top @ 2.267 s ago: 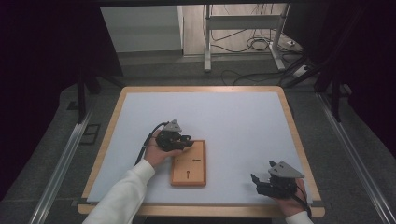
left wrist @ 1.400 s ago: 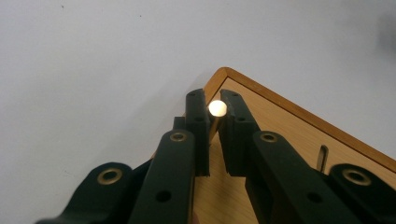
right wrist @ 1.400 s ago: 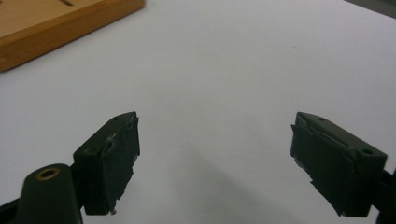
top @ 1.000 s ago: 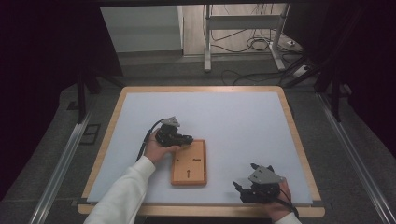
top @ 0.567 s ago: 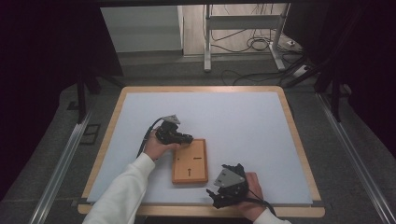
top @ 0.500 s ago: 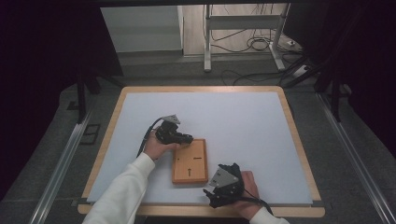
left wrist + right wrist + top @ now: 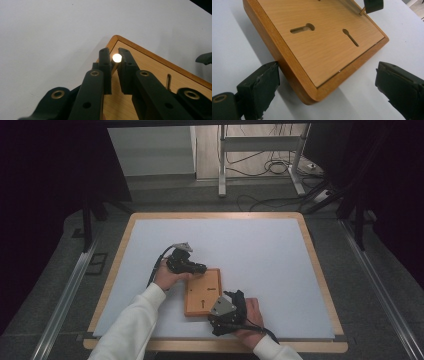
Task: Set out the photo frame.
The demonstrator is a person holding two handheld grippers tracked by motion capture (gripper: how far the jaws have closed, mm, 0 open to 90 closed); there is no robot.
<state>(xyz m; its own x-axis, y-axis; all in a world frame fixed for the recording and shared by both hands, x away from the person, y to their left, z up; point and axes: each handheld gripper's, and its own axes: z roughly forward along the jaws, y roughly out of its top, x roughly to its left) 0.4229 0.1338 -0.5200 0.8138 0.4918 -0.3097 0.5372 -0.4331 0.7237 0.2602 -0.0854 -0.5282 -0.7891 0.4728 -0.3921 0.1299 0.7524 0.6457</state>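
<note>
A flat wooden board (image 7: 200, 290) with keyhole slots (image 7: 302, 28) lies on the white table top. My left gripper (image 7: 201, 268) is at the board's far left corner (image 7: 117, 41), shut on a small pale wooden peg (image 7: 116, 58) that stands at that corner. My right gripper (image 7: 223, 307) is at the board's near right corner (image 7: 317, 92). Its jaws have just been opening and now stand wide, with that corner between them. The left fingertip (image 7: 265, 82) is at the board's side and the right fingertip (image 7: 399, 82) is apart from it.
The white mat (image 7: 260, 245) has a wooden rim (image 7: 320, 270). Open surface lies behind and to the right of the board. On the floor beyond the table are a metal stand (image 7: 222, 165) and cables (image 7: 270, 167). A white sleeve (image 7: 130, 330) reaches in from the bottom left.
My right gripper has travelled left along the table's front edge, from the right side to the board's near right corner. The left gripper has stayed on the peg.
</note>
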